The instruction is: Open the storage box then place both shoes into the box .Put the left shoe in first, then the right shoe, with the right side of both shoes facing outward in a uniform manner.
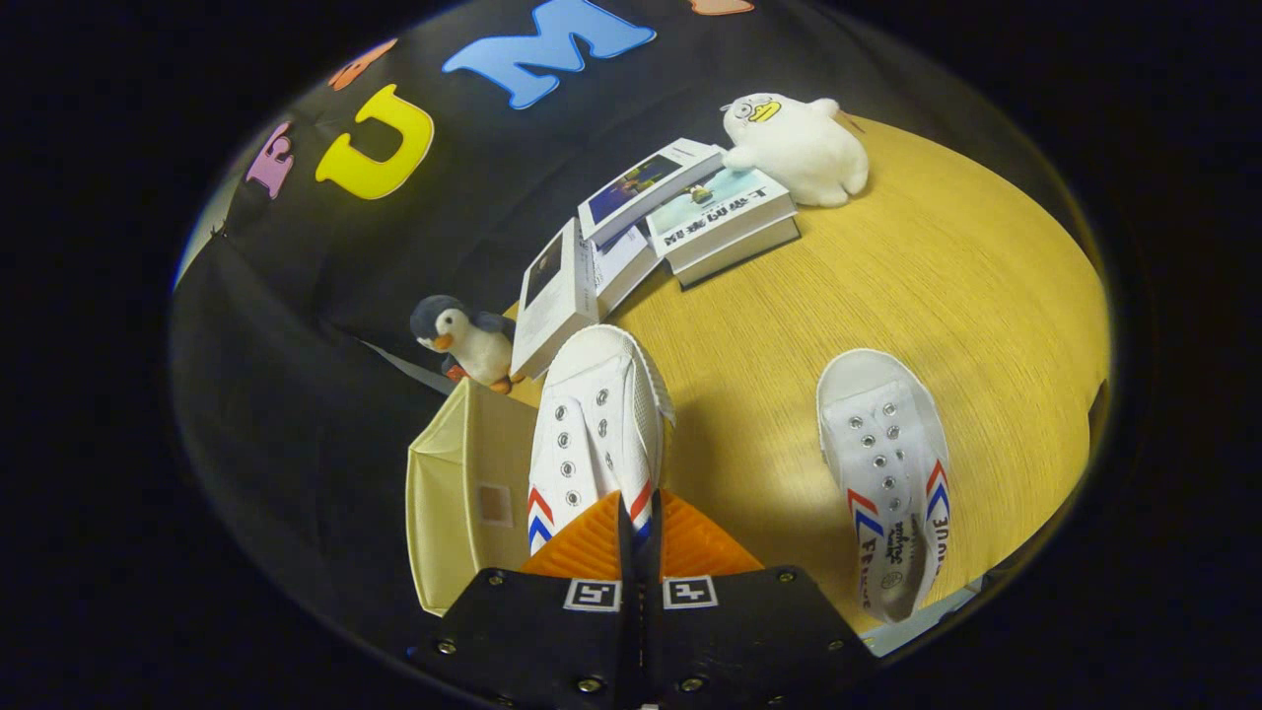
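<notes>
So we had two white shoes here, both with red and blue chevron stripes near the opening. The held shoe [598, 424] was pinched at its heel end between the fingers of the gripper [639, 537], which were closed nearly together on it, toe pointing straight ahead, away from the fingers, long axis in line with them. It hung over the edge of the cream storage box [455, 498], which sat just left of the fingers. The second shoe [889, 473] lay on the yellow wood table [986, 296] off to the right, toe also pointing away; there was printing on its insole, but we couldn't make it out. Beyond the fingers: three or maybe four books [651, 237] in a loose pile, titles too small to read, one toy penguin [465, 340] and one white plush duck [797, 146].
</notes>
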Action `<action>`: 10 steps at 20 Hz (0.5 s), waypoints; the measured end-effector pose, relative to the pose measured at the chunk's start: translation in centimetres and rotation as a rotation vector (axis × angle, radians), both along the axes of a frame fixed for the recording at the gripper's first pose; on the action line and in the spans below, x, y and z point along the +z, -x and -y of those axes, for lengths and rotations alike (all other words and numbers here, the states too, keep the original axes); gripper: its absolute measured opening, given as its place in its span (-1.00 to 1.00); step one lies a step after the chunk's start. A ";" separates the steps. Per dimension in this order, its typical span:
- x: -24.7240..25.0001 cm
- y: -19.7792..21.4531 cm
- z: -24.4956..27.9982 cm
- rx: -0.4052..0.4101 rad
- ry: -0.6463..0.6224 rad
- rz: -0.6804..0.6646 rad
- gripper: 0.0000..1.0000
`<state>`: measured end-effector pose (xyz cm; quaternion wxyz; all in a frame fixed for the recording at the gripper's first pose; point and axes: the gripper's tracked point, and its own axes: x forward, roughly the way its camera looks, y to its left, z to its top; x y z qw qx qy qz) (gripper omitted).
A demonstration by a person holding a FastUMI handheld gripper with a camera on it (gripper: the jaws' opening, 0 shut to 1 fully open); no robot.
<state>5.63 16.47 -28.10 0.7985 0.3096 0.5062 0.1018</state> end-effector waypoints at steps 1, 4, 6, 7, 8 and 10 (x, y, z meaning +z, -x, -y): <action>1.0 -0.3 -0.7 0.005 -0.011 0.010 -0.98; 3.4 -1.2 -3.3 0.025 -0.039 0.035 -0.98; 4.6 -1.7 -5.3 0.045 -0.043 0.053 -0.97; 5.0 -1.8 -6.3 0.058 -0.044 0.060 -0.97; 5.4 -1.8 -7.4 0.070 -0.047 0.064 -0.98; 5.9 -1.6 -9.5 0.096 -0.055 0.067 -0.97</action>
